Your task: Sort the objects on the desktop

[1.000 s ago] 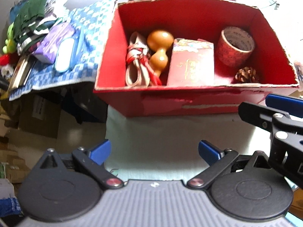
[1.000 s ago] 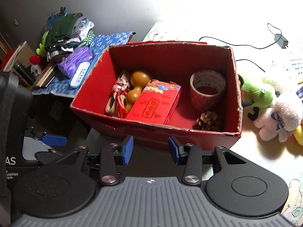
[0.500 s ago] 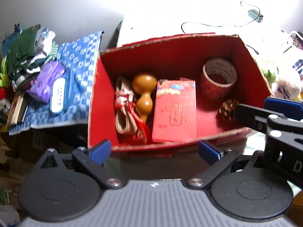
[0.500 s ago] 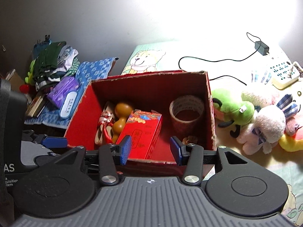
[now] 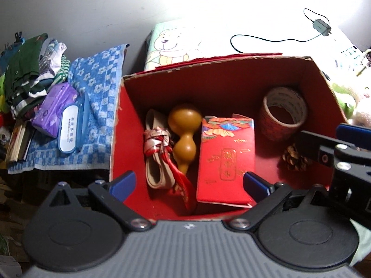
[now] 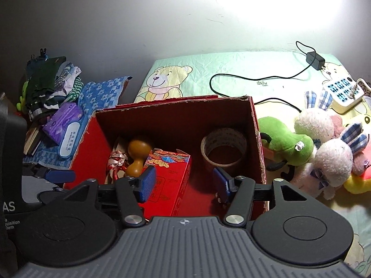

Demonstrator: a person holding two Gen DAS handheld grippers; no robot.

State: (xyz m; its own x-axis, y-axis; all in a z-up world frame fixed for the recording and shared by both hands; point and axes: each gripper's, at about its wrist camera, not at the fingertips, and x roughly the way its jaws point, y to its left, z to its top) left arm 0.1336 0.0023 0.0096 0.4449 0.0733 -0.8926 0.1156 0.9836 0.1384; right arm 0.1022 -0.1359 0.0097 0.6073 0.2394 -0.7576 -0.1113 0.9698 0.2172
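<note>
— Over the red box (image 5: 222,78), left gripper (image 5: 189,183): blue pads spread wide, nothing between them, poised above the near wall.

— And the right gripper (image 6: 184,181)?

— Parted as well, empty, hanging over the box's near right corner; seen again in the left wrist view at the right edge (image 5: 343,139), close beside the left tool.

— Inside the box?

— Five things on the red floor. Ribbon-tied cloth bundle (image 5: 157,157) at the left, touching a tan gourd (image 5: 184,134). Red packet with gold print (image 5: 226,159) just beside the gourd, lying flat in the middle. Roll of tape (image 5: 284,113) standing on its side toward the far right. Pine cone (image 5: 293,158) in front of the roll, partly hidden behind the right gripper's arm.

— Outside it?

— To the left, blue checked towel (image 6: 99,95) carrying a purple tissue pack (image 6: 62,121) and a white-lidded wipes pack (image 6: 68,137), with folded clothes (image 6: 49,85) piled behind. To the right, green plush frog (image 6: 285,140) against the box wall, pink plush rabbits (image 6: 329,157) beside it. Farther back on the bear-print sheet (image 6: 231,64), black charger with cable (image 6: 314,59) and a white power strip (image 6: 343,90).
</note>
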